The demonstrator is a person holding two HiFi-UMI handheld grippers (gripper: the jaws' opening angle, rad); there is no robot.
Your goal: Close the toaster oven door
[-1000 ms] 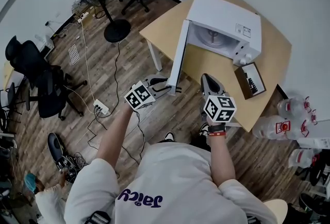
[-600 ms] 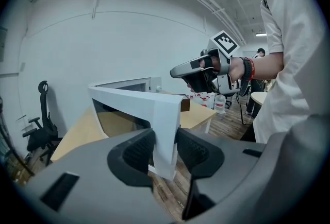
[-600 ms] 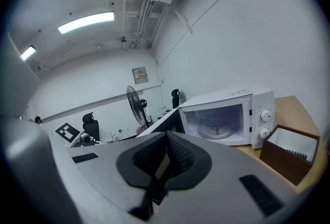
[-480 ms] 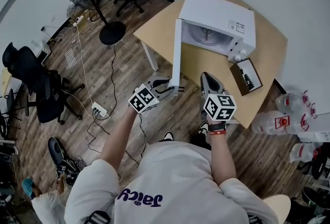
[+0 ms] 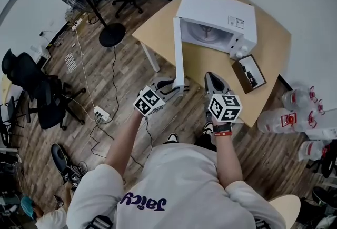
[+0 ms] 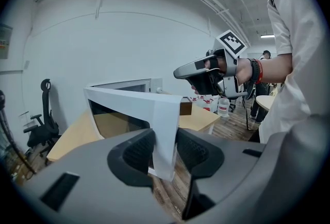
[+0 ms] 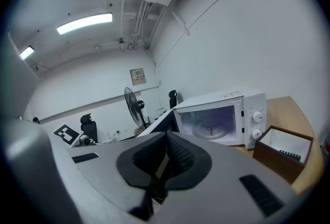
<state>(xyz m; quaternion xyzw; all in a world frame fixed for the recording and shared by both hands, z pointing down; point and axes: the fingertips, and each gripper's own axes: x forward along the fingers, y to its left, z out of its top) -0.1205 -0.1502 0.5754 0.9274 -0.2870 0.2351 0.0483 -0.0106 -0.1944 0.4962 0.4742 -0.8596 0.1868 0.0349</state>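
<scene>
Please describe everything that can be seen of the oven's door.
The door is a flat white panel, plastic by its look, with a dark glass window inside a white frame. It stands upright and wide open, hinged at the left side of the white oven, and its free end seems to reach past the edge of the wooden table. The left gripper has its jaws closed on the door's free edge. Nothing else touches it.

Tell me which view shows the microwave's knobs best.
Right gripper view: both knobs face the camera, unobstructed. Head view shows them tiny, from above. Left gripper view is mostly the open door between its fingers.
</scene>
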